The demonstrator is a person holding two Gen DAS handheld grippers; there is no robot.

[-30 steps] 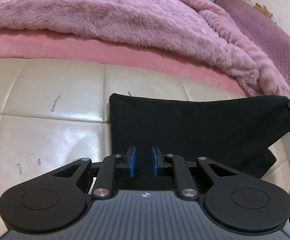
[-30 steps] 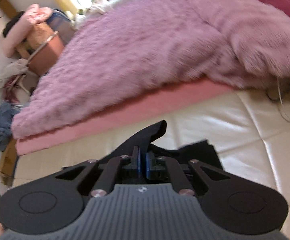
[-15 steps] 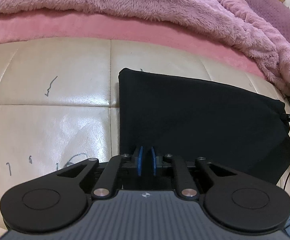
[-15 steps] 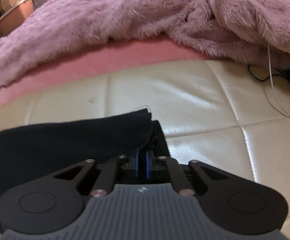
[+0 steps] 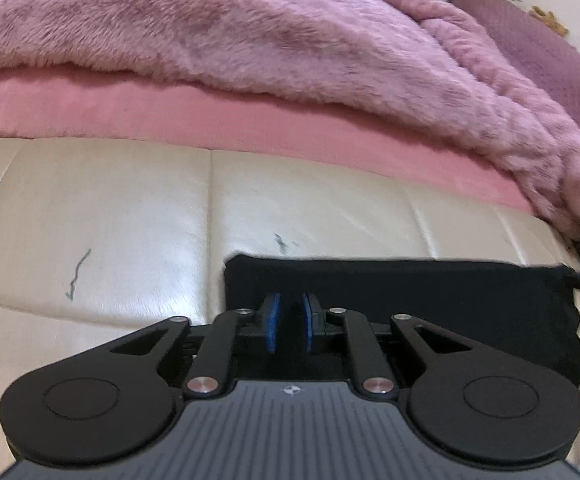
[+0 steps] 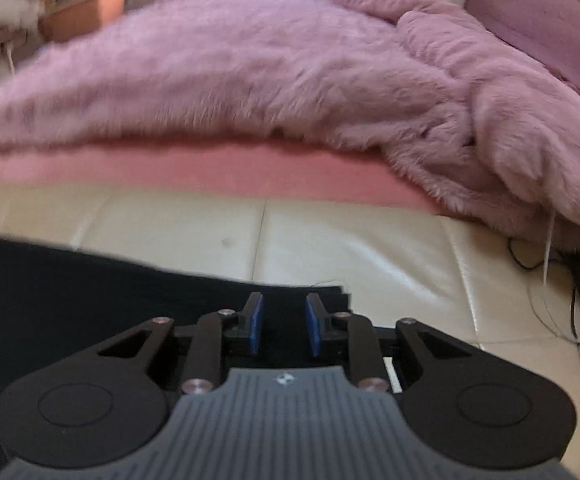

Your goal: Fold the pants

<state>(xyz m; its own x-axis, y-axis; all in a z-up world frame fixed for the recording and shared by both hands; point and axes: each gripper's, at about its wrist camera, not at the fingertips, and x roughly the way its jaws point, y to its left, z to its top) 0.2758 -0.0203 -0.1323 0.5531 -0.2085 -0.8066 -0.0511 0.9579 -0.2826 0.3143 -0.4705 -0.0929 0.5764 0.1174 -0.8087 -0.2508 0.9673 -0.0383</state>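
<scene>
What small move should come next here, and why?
Probably lift both grippers clear of the pants. The pants lie flat and folded on the cream cushion. The right gripper is opening, its pads apart over the cloth's near corner; the left gripper shows a gap too, with nothing visibly pinched. The fold looks set down, so backing off avoids dragging it.

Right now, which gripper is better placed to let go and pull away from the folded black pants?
Right, probably. The right gripper has its jaws opening, blue pads clear of the black pants lying flat on the cream cushion. The left gripper has narrower jaws with dark cloth between them; whether it grips is unclear.
</scene>
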